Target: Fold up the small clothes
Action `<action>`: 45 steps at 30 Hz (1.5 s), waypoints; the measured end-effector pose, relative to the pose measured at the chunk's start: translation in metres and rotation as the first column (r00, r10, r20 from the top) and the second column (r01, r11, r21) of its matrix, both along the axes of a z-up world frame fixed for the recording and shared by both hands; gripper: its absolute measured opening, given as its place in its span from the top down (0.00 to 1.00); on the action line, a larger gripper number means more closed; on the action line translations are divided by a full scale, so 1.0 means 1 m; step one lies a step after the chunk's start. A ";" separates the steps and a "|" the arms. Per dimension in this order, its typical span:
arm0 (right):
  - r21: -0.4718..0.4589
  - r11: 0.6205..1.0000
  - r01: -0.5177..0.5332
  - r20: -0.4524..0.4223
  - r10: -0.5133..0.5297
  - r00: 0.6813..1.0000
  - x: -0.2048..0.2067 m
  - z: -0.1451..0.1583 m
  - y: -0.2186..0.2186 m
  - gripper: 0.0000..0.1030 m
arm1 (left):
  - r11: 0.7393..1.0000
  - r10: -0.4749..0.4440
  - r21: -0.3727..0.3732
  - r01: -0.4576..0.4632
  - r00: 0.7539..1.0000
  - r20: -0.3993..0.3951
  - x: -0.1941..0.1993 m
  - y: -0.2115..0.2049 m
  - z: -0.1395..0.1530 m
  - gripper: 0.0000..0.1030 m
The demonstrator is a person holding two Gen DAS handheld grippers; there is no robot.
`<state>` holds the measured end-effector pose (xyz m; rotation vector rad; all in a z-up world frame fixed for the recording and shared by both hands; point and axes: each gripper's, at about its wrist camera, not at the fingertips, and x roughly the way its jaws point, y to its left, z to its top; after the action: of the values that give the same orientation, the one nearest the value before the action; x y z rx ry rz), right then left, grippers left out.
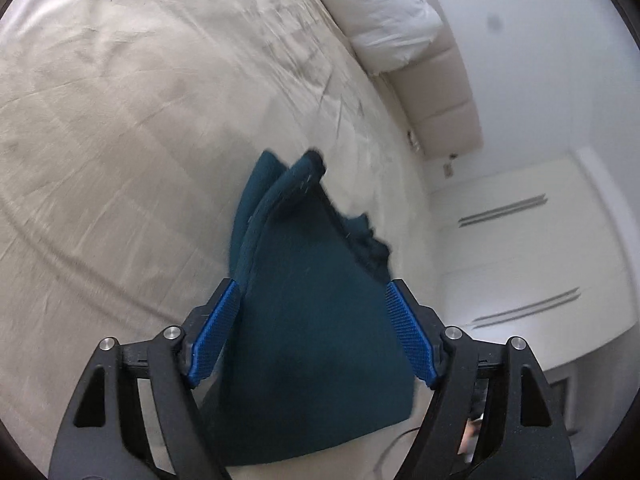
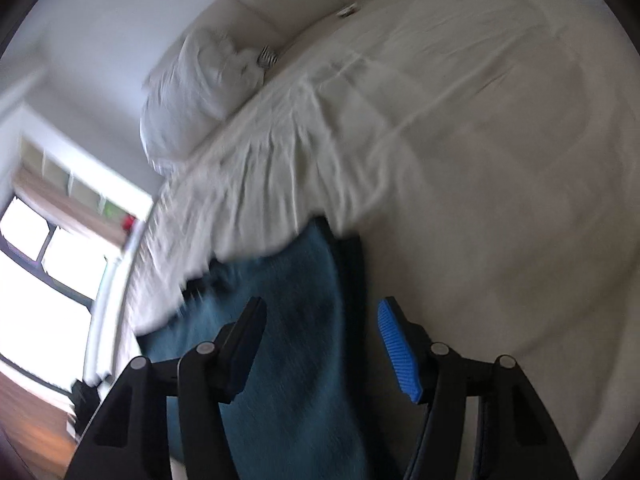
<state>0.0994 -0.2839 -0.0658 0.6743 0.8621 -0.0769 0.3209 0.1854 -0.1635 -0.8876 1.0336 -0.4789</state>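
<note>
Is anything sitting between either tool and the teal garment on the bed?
Nothing visible. The teal garment lies directly between the open pads of the left tool, and it also fills the gap of the open right tool. Only the bed sheet surrounds it.

Dark teal garment [image 1: 312, 320], small and soft-napped, partly folded on a beige bedsheet [image 1: 120, 140]; one hemmed corner raised to a point, a crumpled edge alongside, the rest spread fairly flat.
</note>
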 end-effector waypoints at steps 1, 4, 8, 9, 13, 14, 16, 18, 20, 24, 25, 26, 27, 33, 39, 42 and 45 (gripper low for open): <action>-0.020 0.999 -0.025 -0.015 0.025 1.000 -0.003 -0.004 0.006 0.40 | 0.999 -0.014 0.043 0.014 1.000 0.006 -0.004 -0.006 -0.001 0.31; -0.074 0.993 -0.096 -0.068 0.091 0.993 -0.012 -0.016 0.028 0.40 | 0.988 -0.038 0.153 0.037 0.999 0.002 -0.014 -0.019 -0.005 0.49; -0.125 0.983 -0.136 -0.113 0.122 0.986 -0.017 -0.026 0.045 0.46 | 0.972 -0.072 0.222 0.075 0.997 -0.024 -0.033 -0.023 -0.017 0.69; -0.147 0.981 -0.131 -0.125 0.113 0.986 -0.018 -0.027 0.046 0.47 | 0.969 -0.079 0.232 0.082 0.997 -0.022 -0.037 -0.024 -0.019 0.69; -0.164 0.979 -0.120 -0.128 0.099 0.987 -0.030 -0.027 0.044 0.50 | 0.952 -0.110 0.289 0.105 0.994 0.003 -0.056 -0.024 -0.015 0.75; -0.164 0.980 -0.117 -0.127 0.097 0.987 -0.033 -0.026 0.043 0.52 | 0.947 -0.116 0.304 0.109 0.993 0.007 -0.057 -0.026 -0.015 0.75; -0.164 0.979 -0.120 -0.131 0.099 0.986 -0.037 -0.026 0.044 0.63 | 0.935 -0.130 0.336 0.117 0.991 0.018 -0.062 -0.028 -0.013 0.78; -0.169 0.977 -0.133 -0.145 0.109 0.983 -0.038 -0.029 0.045 0.71 | 0.925 -0.140 0.360 0.121 0.990 0.027 -0.065 -0.030 -0.012 0.79; -0.164 0.977 -0.139 -0.148 0.115 0.982 -0.038 -0.031 0.045 0.78 | 0.917 -0.148 0.378 0.125 0.988 0.032 -0.069 -0.032 -0.010 0.82; -0.161 0.977 -0.142 -0.145 0.119 0.982 -0.037 -0.031 0.044 0.90 | 0.899 -0.166 0.417 0.136 0.985 0.037 -0.075 -0.035 -0.009 0.86; -0.161 0.977 -0.138 -0.146 0.115 0.983 -0.038 -0.030 0.043 0.93 | 0.894 -0.171 0.427 0.140 0.985 0.035 -0.077 -0.034 -0.009 0.86; -0.158 0.978 -0.134 -0.145 0.111 0.983 -0.039 -0.030 0.042 0.93 | 0.890 -0.171 0.433 0.142 0.985 0.029 -0.079 -0.033 -0.010 0.87; -0.153 0.980 -0.130 -0.143 0.108 0.984 -0.040 -0.029 0.041 0.93 | 0.890 -0.170 0.434 0.142 0.985 0.026 -0.079 -0.033 -0.010 0.87; -0.135 0.984 -0.115 -0.147 0.095 0.985 -0.045 -0.033 0.039 0.94 | 0.870 -0.172 0.473 0.139 0.985 0.027 -0.082 -0.036 -0.010 0.87; -0.066 0.995 -0.070 -0.133 0.061 0.989 -0.050 -0.038 0.030 0.86 | 0.857 -0.153 0.503 0.112 0.987 0.041 -0.086 -0.040 -0.009 0.84; -0.061 0.997 -0.037 -0.091 0.032 0.995 -0.067 -0.023 0.028 0.83 | 0.829 -0.136 0.556 0.066 0.987 0.086 -0.095 -0.042 0.011 0.84; -0.079 0.995 -0.058 -0.059 0.053 0.997 -0.080 -0.013 0.037 0.83 | 0.765 -0.146 0.644 -0.002 0.973 0.177 -0.108 -0.054 0.036 0.85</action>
<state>0.0197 -0.2471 -0.0790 0.5742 0.9268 -0.0810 0.2128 0.1310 -0.1271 -0.1692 0.9369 -0.2430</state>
